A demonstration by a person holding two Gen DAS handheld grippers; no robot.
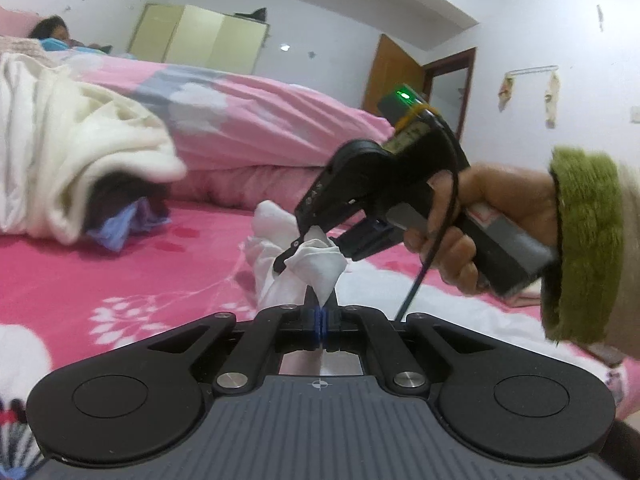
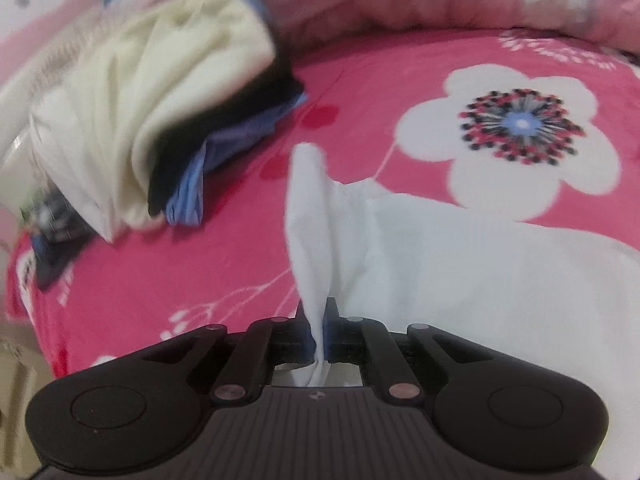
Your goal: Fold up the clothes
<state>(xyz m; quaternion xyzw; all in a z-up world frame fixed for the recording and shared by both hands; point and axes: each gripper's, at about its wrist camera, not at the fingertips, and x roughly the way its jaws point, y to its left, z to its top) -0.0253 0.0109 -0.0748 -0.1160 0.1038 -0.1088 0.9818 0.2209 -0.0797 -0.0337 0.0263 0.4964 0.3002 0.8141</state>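
A white garment [image 1: 316, 268] lies on the pink flowered bed sheet [image 1: 120, 272], with one end lifted and bunched. My left gripper [image 1: 322, 314] is shut on a pinched tip of that white cloth. Just beyond it, a hand [image 1: 460, 216] in a green-cuffed sleeve [image 1: 580, 240] holds my right gripper [image 1: 290, 258], tilted downward and clamped on the same bunch. In the right wrist view, the right gripper [image 2: 320, 316] is shut on a fold of the white garment [image 2: 440, 248]. The cloth passes between its jaws and spreads to the right over the sheet [image 2: 400, 80].
A pile of clothes [image 1: 100, 152] [image 2: 140, 92], cream on top with black and blue pieces under it, sits to the left. A rolled pink quilt [image 1: 260, 120] runs along the back. A person [image 1: 52, 32] lies at the far left. A wardrobe [image 1: 200, 36] and door [image 1: 394, 76] stand beyond.
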